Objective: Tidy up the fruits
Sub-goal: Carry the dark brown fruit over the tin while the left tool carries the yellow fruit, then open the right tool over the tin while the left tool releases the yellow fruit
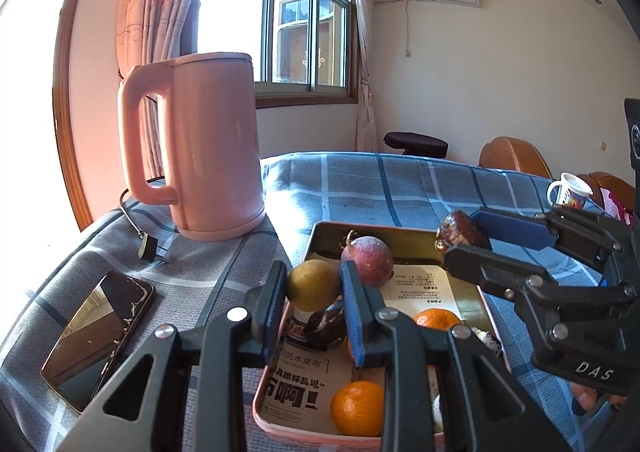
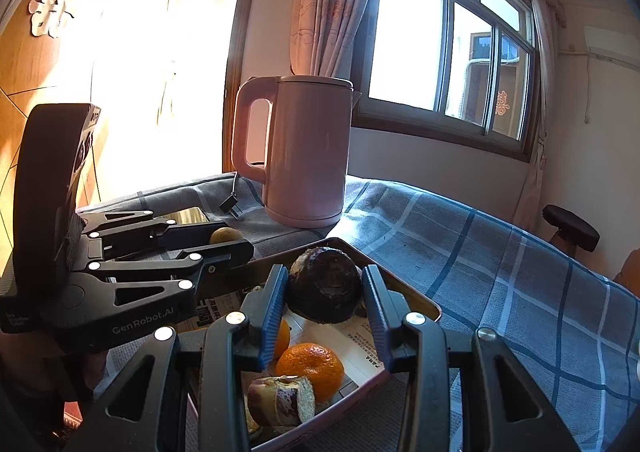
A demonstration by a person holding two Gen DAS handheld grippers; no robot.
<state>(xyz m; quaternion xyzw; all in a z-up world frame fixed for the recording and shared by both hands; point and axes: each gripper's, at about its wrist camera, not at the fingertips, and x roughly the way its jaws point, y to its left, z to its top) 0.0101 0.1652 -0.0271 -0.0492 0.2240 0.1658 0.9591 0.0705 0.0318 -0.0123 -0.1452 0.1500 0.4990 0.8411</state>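
My left gripper (image 1: 312, 284) is shut on a yellow-green pear (image 1: 312, 284) and holds it above the near end of a metal tray (image 1: 360, 230). In the tray lie a purple passion fruit (image 1: 370, 258), a dark shrivelled fruit (image 1: 326, 324), two oranges (image 1: 358, 408) and printed paper. My right gripper (image 2: 325, 286) is shut on a dark brown wrinkled fruit (image 2: 325, 286) over the tray's far right side; it also shows in the left wrist view (image 1: 460, 232). Below it lie an orange (image 2: 310, 370) and a cut purple-and-white piece (image 2: 280, 400).
A pink electric kettle (image 1: 204, 144) with its cord and plug (image 1: 146, 248) stands behind the tray on the blue checked cloth (image 1: 380, 184). A phone (image 1: 96, 336) lies at the left. A white mug (image 1: 570, 190) sits at the far right edge.
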